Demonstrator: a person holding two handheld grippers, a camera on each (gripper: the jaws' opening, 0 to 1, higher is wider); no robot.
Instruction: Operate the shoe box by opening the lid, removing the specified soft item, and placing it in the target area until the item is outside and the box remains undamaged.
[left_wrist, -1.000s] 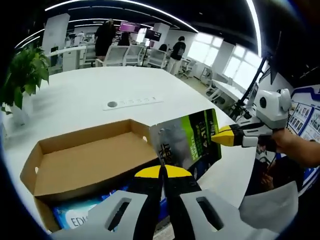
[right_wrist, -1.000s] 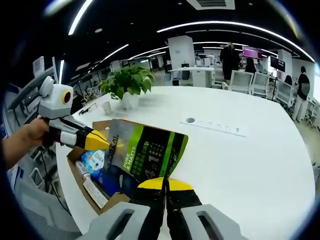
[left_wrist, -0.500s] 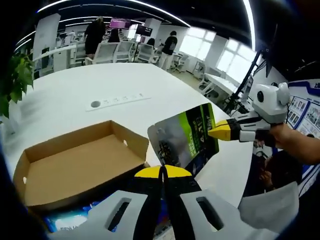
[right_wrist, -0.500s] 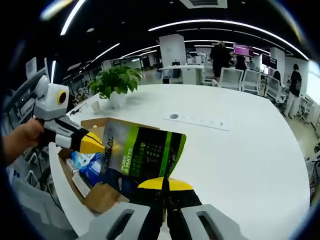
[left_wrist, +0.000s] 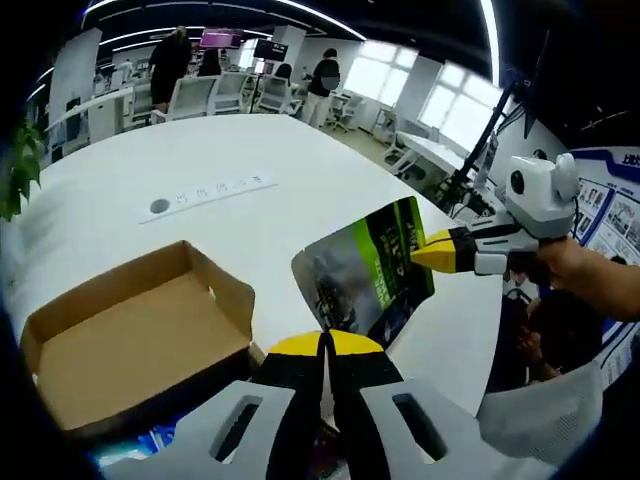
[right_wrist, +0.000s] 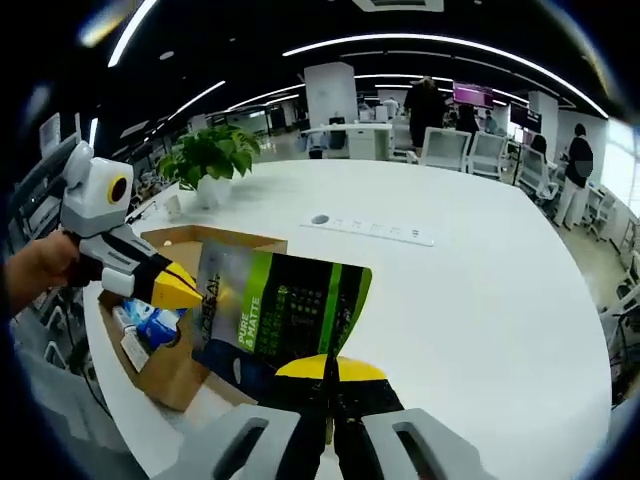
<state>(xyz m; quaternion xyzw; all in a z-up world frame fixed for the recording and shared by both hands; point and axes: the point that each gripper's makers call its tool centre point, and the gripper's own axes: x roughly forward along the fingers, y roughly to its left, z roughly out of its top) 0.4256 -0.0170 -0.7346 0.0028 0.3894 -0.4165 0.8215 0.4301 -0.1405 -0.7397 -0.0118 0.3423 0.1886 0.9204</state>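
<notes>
The left gripper (left_wrist: 322, 345) has its jaws pressed onto one edge of the green-and-black pouch (left_wrist: 365, 272), and the right gripper (right_wrist: 328, 370) pinches the opposite edge — a two-point hold that likely keeps the soft bag spread flat and steady while it is carried. The pouch hangs in the air, lifted clear of the cardboard shoe box (left_wrist: 130, 330), whose lid stands open. A blue packet (right_wrist: 158, 322) lies inside the box. Beyond stretches the white table (right_wrist: 480, 290) — probably the target area — with a potted plant (right_wrist: 205, 160) at its far side.
</notes>
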